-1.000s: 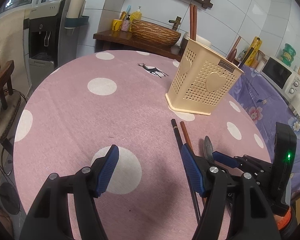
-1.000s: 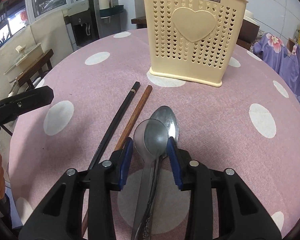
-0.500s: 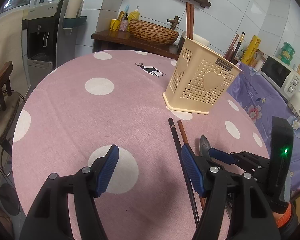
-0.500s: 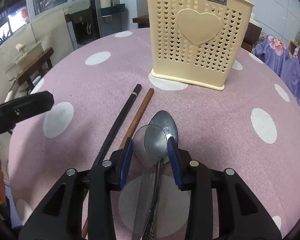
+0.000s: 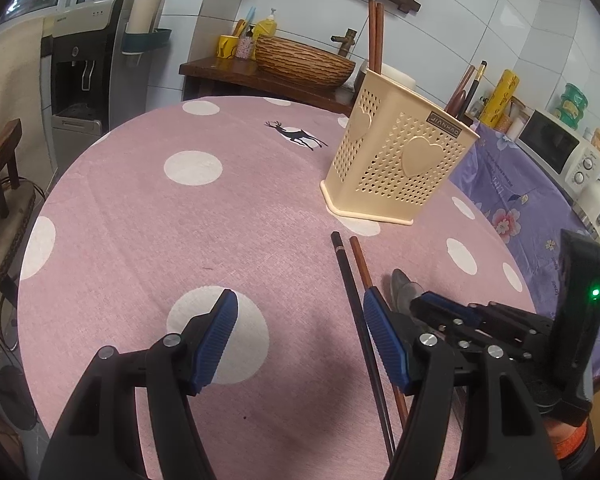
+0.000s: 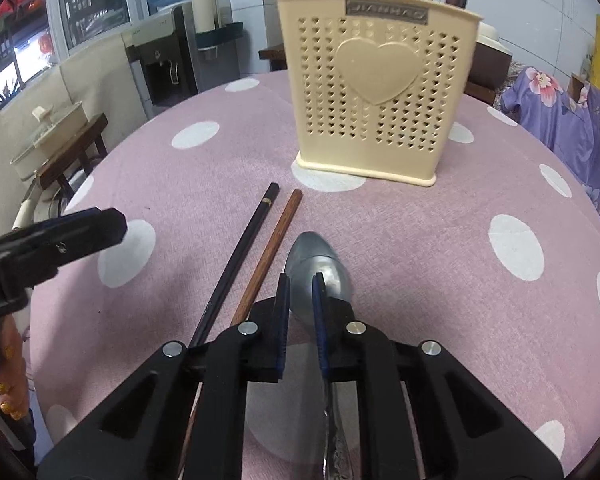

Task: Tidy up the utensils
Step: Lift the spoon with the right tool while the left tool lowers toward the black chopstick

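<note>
Two metal spoons (image 6: pixel 320 264) lie stacked on the pink dotted tablecloth (image 6: pixel 420 240). My right gripper (image 6: pixel 300 280) is closing on them, its blue pads pinching the neck of the spoons just behind the bowls. Left of them lie a black chopstick (image 6: pixel 240 256) and a brown chopstick (image 6: pixel 272 244). A cream perforated utensil holder (image 6: pixel 380 92) stands upright beyond them, with chopsticks and a spoon handle inside. My left gripper (image 5: pixel 300 300) hovers open over the cloth, left of the black chopstick (image 5: pixel 356 308), with nothing between its fingers. The spoons (image 5: pixel 400 284) are mostly hidden behind the right gripper (image 5: pixel 428 304).
A wicker basket (image 5: pixel 304 60) and cups sit on a wooden shelf behind the round table. A water dispenser (image 5: pixel 84 80) stands far left, a microwave (image 5: pixel 556 144) far right. A purple floral cloth (image 5: pixel 520 208) borders the table on the right.
The right gripper's jaws have drawn together from straddling the spoon bowls to pinching the spoons. The left gripper has stayed open and still.
</note>
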Action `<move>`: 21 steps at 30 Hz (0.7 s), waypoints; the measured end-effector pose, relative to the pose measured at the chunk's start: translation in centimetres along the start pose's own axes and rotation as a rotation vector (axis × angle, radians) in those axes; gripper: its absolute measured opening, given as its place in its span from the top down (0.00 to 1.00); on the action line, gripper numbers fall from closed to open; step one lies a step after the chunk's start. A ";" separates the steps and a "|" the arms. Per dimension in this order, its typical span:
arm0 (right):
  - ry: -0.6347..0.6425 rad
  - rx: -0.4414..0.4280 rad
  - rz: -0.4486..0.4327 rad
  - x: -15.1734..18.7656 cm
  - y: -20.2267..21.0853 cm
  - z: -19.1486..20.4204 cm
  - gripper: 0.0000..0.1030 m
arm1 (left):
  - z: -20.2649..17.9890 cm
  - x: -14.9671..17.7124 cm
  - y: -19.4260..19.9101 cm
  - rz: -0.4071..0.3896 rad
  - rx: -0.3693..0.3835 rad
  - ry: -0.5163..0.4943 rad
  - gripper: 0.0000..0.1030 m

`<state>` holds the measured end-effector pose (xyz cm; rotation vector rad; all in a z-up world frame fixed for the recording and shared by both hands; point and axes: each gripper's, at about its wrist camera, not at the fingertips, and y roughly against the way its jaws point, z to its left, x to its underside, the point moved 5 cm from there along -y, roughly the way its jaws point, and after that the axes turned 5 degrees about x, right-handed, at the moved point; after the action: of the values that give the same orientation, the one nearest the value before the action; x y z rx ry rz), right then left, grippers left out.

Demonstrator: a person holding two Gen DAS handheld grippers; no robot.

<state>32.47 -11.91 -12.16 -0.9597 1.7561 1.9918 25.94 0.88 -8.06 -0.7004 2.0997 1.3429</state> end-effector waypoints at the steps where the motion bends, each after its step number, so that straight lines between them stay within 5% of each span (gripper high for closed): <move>1: 0.005 0.014 -0.001 0.1 0.2 -0.2 0.88 | 0.0 0.0 0.0 0.001 0.000 0.000 0.37; 7: -0.019 0.022 -0.011 0.6 0.6 -1.2 0.87 | -0.5 0.3 -0.2 0.006 0.009 -0.004 0.37; 9: -0.042 0.011 -0.004 0.8 1.1 -1.3 0.78 | -0.6 0.3 -0.2 0.007 0.009 -0.006 0.37; 21: 0.025 0.043 0.044 3.6 2.1 0.2 0.78 | -1.1 0.6 -0.3 0.014 0.011 -0.010 0.35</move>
<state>28.44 -12.85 -12.96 -0.9440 1.8415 1.9682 25.49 -0.27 -8.28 -0.6739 2.1062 1.3387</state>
